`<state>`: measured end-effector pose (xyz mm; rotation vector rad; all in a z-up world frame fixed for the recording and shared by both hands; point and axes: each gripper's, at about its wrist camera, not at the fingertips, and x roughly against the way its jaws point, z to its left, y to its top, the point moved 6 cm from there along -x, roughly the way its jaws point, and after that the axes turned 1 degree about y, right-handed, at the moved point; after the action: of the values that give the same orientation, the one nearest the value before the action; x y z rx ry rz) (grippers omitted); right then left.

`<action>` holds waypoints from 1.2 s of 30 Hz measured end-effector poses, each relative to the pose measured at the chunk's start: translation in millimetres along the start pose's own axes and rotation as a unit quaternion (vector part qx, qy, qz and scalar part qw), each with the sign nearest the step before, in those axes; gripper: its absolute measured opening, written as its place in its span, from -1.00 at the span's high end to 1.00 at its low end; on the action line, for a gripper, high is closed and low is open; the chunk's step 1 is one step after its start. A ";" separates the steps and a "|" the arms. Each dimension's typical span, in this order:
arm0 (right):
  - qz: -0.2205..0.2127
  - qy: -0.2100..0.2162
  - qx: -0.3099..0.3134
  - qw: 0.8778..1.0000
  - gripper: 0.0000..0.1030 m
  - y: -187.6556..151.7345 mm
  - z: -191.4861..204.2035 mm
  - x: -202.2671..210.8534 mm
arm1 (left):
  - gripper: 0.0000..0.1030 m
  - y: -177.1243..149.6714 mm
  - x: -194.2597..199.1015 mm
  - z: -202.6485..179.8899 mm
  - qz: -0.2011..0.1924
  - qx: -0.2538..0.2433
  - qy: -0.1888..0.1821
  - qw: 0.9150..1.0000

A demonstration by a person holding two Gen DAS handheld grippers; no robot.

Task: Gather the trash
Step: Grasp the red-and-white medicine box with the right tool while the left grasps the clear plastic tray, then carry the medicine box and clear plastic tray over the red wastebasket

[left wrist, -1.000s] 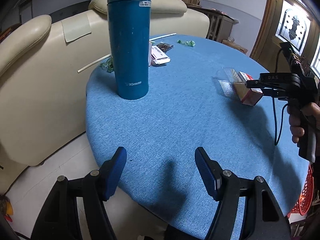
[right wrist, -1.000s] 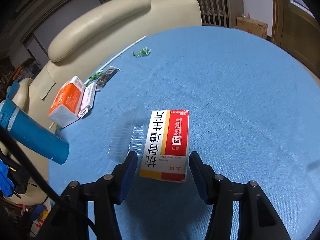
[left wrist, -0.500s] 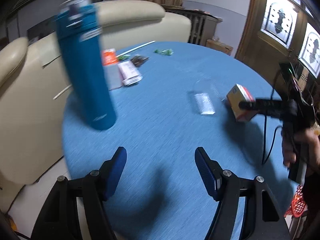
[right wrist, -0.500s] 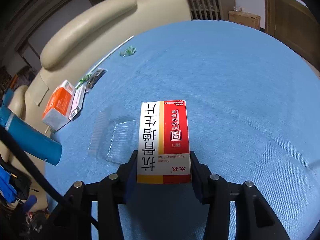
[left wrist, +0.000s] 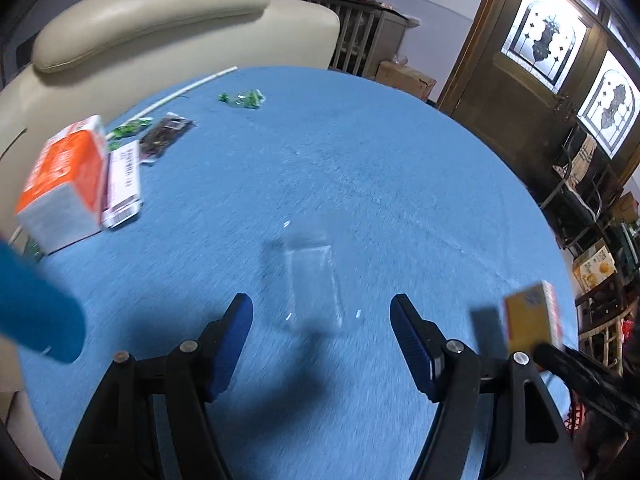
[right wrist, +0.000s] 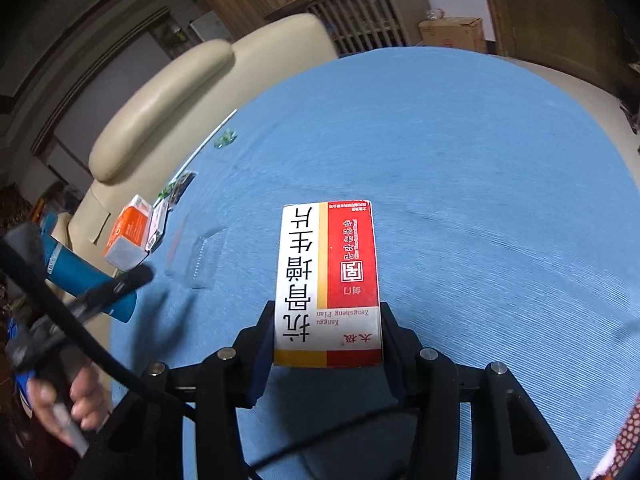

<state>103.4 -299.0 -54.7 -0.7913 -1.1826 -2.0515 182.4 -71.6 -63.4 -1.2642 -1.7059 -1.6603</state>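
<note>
I am angling my right tool [right wrist: 327, 354] down over the blue table [right wrist: 480, 168], clamping the medicine box [right wrist: 327, 280]; my left tool [left wrist: 322, 344], jaws apart, is hovering over clear packaging [left wrist: 312, 284] at twelve o'clock.

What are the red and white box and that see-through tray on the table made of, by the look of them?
The red and white box, clamped in the right gripper, looks like printed cardboard: flat faces, sharp folded edges, a slight sheen. The see-through tray seems thin clear plastic: the blue tablecloth shows through, with small glints at its edges, though motion blur hides detail.
</note>
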 end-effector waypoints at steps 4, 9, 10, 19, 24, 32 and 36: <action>-0.018 -0.014 0.004 1.000 0.03 -5.8 -11.1 17.1 | -0.39 5.5 -17.3 -4.5 0.007 -0.005 0.012 1.000; -0.028 -0.022 0.011 0.999 0.03 -13.8 -16.4 24.4 | -0.34 5.8 -29.4 -3.2 0.007 -0.005 0.020 1.000; -0.028 -0.021 0.010 0.999 0.03 -16.1 -16.9 24.3 | -0.23 4.9 -31.7 -1.5 0.008 -0.001 0.020 1.000; -0.034 -0.022 0.011 0.999 0.03 -27.0 -11.4 34.0 | 0.17 -5.9 -17.9 4.0 0.001 -0.002 0.028 1.000; -0.046 -0.020 0.009 0.999 0.03 -33.6 -10.0 53.5 | 0.16 -16.1 15.5 -8.6 -0.020 -0.034 0.052 0.998; -0.070 -0.021 0.008 0.997 0.03 -54.1 -7.1 90.0 | 0.16 -47.4 87.7 -48.9 -0.068 -0.091 0.068 0.991; -0.085 -0.021 0.004 0.996 0.03 -62.4 -9.4 114.2 | 0.16 -63.7 120.4 -75.7 -0.093 -0.126 0.073 0.985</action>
<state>-16.6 -308.2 -4.4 -0.7559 -1.3195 -2.1744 50.4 -98.1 15.0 -1.0843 -1.6041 -2.0798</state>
